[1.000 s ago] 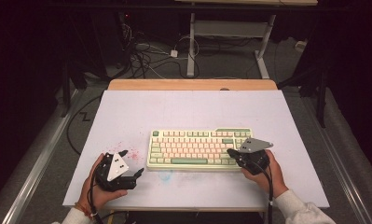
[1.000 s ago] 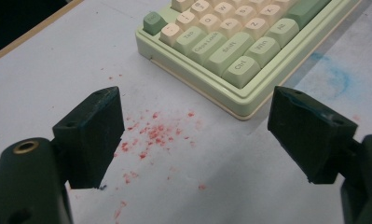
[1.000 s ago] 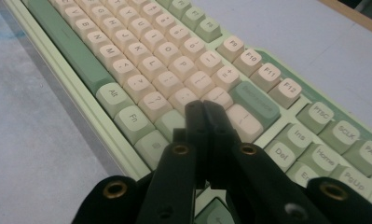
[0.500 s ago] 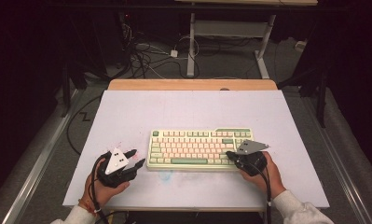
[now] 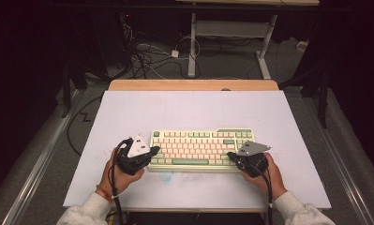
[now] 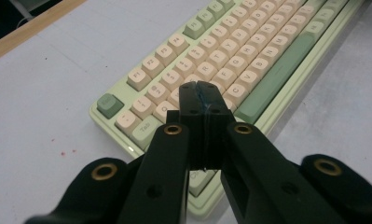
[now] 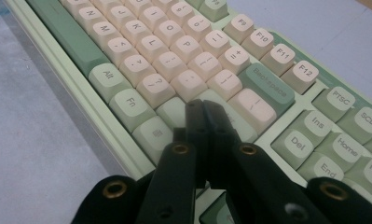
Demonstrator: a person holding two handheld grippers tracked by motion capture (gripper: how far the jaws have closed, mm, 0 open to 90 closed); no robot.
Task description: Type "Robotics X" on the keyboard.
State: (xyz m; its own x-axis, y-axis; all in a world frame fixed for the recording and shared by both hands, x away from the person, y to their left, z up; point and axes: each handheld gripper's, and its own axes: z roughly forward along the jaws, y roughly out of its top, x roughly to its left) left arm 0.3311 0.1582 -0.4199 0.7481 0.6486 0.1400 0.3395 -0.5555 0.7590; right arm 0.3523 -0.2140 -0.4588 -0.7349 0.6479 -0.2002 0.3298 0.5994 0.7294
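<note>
While both hands stay low at the near edge of the pale lavender tabletop [image 5: 194,112], a pale green mechanical keyboard with cream and sage keycaps [image 5: 201,149] lies flat across the middle of it, long side facing the person. At the keyboard's left end the left gripper [image 5: 153,152], black with a grey three-cornered plate on top, has just been closing; its jaws are now pressed together with nothing between them, the tips poised over the cream letter keys near the Tab key [image 6: 144,129]. At the right end the right gripper [image 5: 231,155] has its jaws likewise pressed flat against each other and empty, tips over the keys in the lower right corner of the main block, below the sage Backspace key [image 7: 266,84]. Whether either pair of tips touches a keycap cannot be told. White sleeves [image 5: 84,212] show at the near edge, and a strip of bare wood [image 5: 194,85] runs along the far edge
</note>
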